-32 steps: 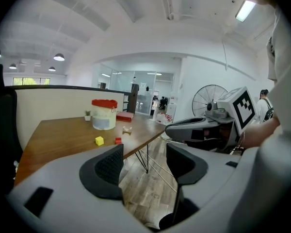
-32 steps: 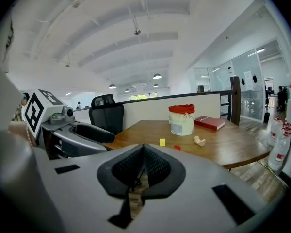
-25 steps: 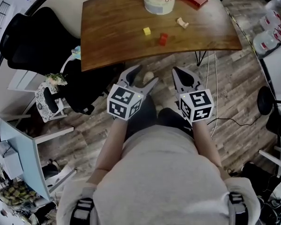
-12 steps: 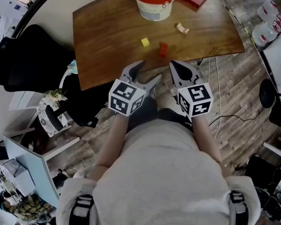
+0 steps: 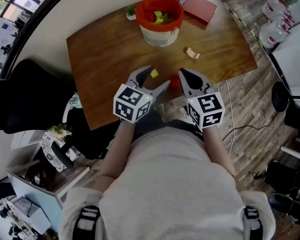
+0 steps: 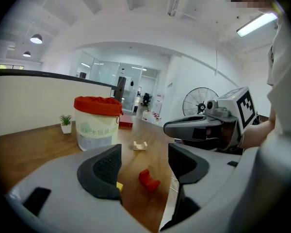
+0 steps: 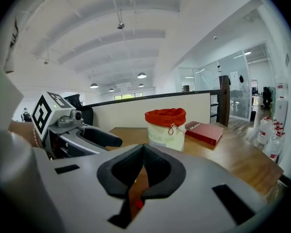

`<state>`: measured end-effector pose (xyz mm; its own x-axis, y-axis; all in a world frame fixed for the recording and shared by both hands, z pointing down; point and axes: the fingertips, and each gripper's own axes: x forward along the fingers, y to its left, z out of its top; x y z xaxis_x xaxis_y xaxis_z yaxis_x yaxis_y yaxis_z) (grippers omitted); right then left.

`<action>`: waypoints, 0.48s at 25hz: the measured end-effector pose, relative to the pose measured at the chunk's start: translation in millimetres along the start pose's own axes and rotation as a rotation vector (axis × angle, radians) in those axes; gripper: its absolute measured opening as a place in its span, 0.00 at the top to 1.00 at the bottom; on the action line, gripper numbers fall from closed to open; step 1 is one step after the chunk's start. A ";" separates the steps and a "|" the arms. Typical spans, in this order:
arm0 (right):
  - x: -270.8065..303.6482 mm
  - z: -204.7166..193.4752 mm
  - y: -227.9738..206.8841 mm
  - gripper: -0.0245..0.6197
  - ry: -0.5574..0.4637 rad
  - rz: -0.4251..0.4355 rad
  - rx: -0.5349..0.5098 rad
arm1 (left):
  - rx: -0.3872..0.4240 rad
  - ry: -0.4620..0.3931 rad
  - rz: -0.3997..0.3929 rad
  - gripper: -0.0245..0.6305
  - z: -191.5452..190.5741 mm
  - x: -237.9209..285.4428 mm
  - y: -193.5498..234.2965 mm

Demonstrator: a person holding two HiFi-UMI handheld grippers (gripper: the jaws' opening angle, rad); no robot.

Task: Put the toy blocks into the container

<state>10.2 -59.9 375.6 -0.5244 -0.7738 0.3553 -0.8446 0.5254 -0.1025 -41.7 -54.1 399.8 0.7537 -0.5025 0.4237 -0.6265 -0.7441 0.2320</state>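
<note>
A white container [image 5: 160, 20] with a red rim stands at the far side of the wooden table [image 5: 100, 59], several blocks inside it. Loose on the table lie a yellow block [image 5: 154, 73], a red block [image 5: 173, 82] and a beige block [image 5: 192, 53]. My left gripper [image 5: 151, 79] hovers open over the near table edge, the yellow block showing between its jaws. In the left gripper view the red block [image 6: 149, 180] lies ahead between the open jaws, with the container [image 6: 98, 122] beyond. My right gripper [image 5: 183, 74] is shut and empty beside the red block.
A red book [image 5: 195, 6] and a small potted plant [image 5: 130, 12] lie beside the container at the table's back. A black office chair [image 5: 25, 99] stands left of the table. White jugs [image 5: 275, 19] sit on the floor at the right.
Both grippers have moved forward from in front of the table to over its near edge, close to the yellow and red blocks. The jaws look unchanged.
</note>
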 end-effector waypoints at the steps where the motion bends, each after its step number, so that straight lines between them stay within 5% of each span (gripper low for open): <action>1: 7.2 3.3 -3.6 0.95 0.000 -0.009 0.001 | 0.004 0.001 -0.004 0.49 3.6 2.1 7.9; 12: 53.7 3.2 -16.7 0.95 0.052 -0.047 0.020 | 0.039 0.032 -0.018 0.51 5.6 13.3 54.7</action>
<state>-4.2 -111.4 393.4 -0.4785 -0.7775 0.4081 -0.8703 0.4815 -0.1032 -64.8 -103.9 413.2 0.7580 -0.4748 0.4472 -0.6039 -0.7700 0.2060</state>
